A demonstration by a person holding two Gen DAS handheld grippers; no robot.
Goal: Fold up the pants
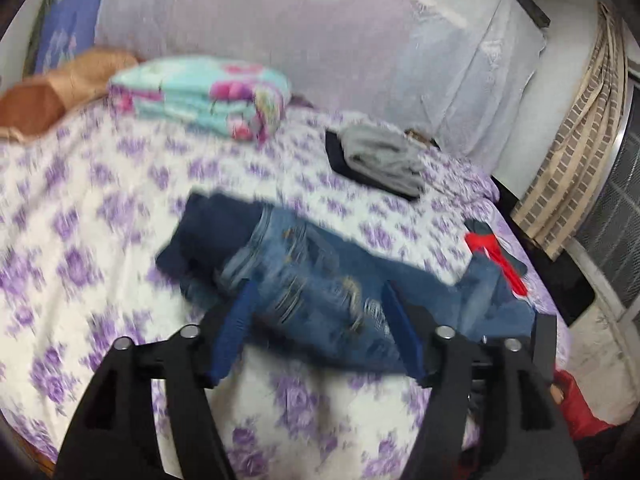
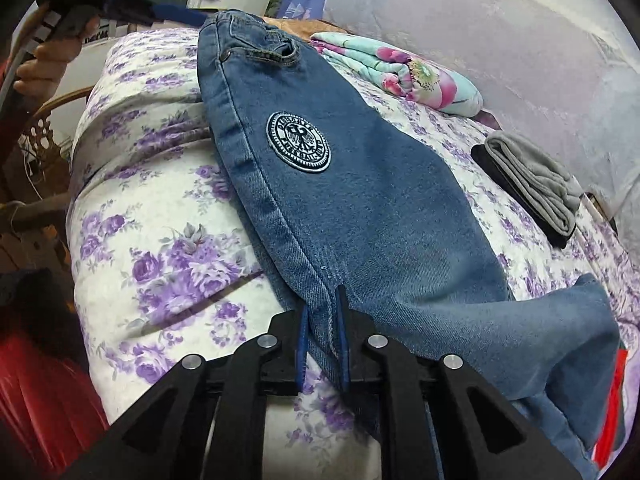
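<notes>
- Black linkage arms of both tools fill the bottom of each wrist view; blue pads sit at their tips.
- We read the right gripper (image 2: 323,300) as clamped on the jeans (image 2: 360,208): its two pads are pressed close together with the denim's seamed edge pinched between them.
- Ahead of the right fingers the jeans stretch away over the floral bedsheet (image 2: 160,216), waistband farthest off, a round embroidered patch (image 2: 299,142) about midway along.
- To the right of those fingers a loose denim flap hangs toward the bed's edge.
- Left gripper (image 1: 318,288): pads apart, nothing pressed between them. The view is motion-blurred.
- Distressed denim (image 1: 304,280) lies across the gap just beyond the left pads; we cannot tell whether either pad touches it.
- Farther beyond both sets of fingers: a folded floral blanket (image 1: 200,96) and a folded grey garment (image 1: 380,156) on a dark one.
- A hand (image 2: 48,60) shows at the upper left of the right wrist view.
</notes>
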